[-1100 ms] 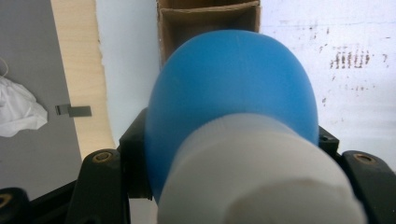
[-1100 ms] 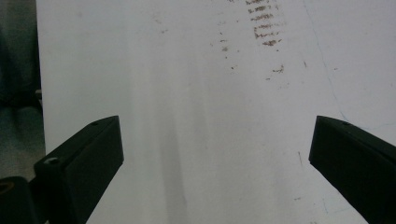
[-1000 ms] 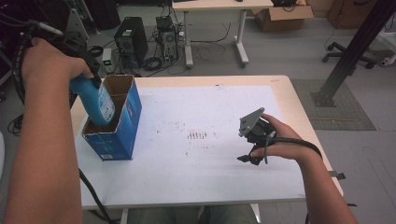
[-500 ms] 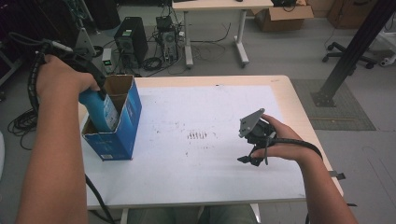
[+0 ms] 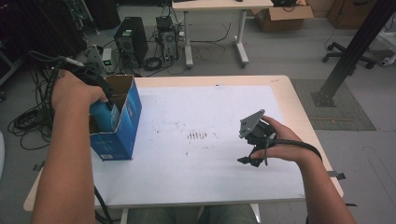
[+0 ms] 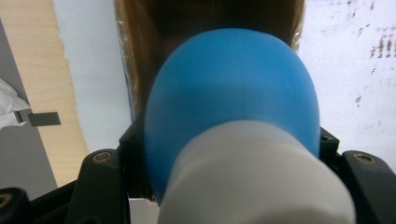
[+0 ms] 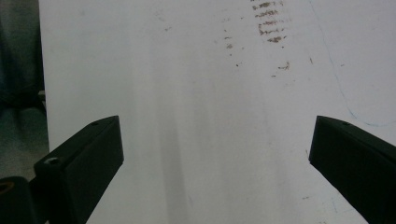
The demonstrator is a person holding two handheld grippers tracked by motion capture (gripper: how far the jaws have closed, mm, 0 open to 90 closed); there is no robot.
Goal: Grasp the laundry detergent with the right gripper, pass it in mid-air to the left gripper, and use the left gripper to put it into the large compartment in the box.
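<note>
Left gripper (image 5: 100, 95) clamped on blue bottle (image 6: 231, 107), bottle partly inside box (image 5: 122, 135) mouth. Risk: bottle base catches the box wall and tips it (box stands unbraced). Right gripper (image 7: 215, 158) spread wide, empty, well right of box.

Blue bottle (image 5: 103, 117) with white cap, upright, partly inside open blue box (image 5: 122, 122).
</note>
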